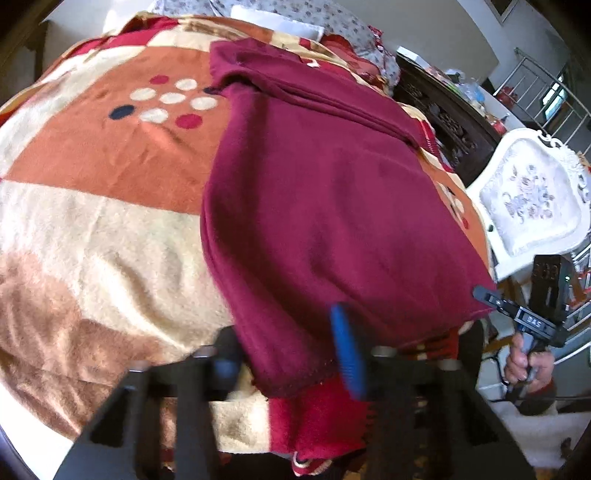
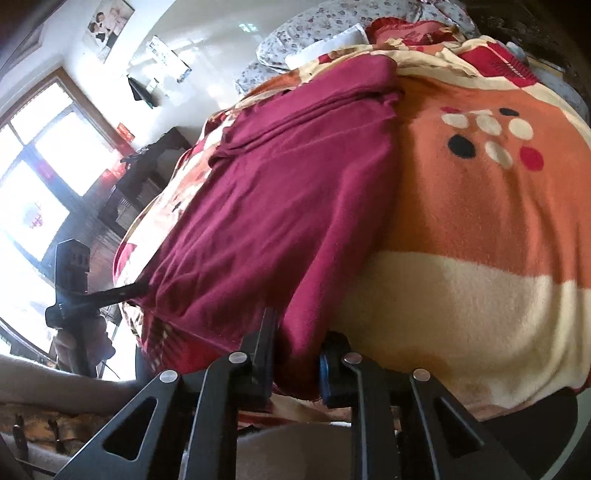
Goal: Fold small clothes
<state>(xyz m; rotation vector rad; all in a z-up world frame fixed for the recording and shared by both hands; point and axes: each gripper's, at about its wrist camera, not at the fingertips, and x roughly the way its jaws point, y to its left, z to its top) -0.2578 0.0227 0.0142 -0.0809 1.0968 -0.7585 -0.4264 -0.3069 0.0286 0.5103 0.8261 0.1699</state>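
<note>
A maroon garment [image 1: 317, 199] lies partly folded on a patterned blanket [image 1: 92, 229]; it also shows in the right wrist view [image 2: 280, 206]. My left gripper [image 1: 291, 354] has its jaws around the garment's near hem corner, one blue finger [image 1: 347, 350] in front of the cloth. My right gripper [image 2: 295, 365] is closed on the other near corner of the garment, cloth pinched between its fingers. Each gripper shows in the other's view: the right gripper [image 1: 484, 295] at the garment's right corner, the left gripper [image 2: 136, 290] at its left corner.
The blanket covers a bed with floral pillows [image 1: 317, 18] at the far end. A white upholstered chair [image 1: 532, 199] and a dark carved cabinet [image 1: 443, 110] stand to the right of the bed. A bright window [image 2: 44, 177] is on the other side.
</note>
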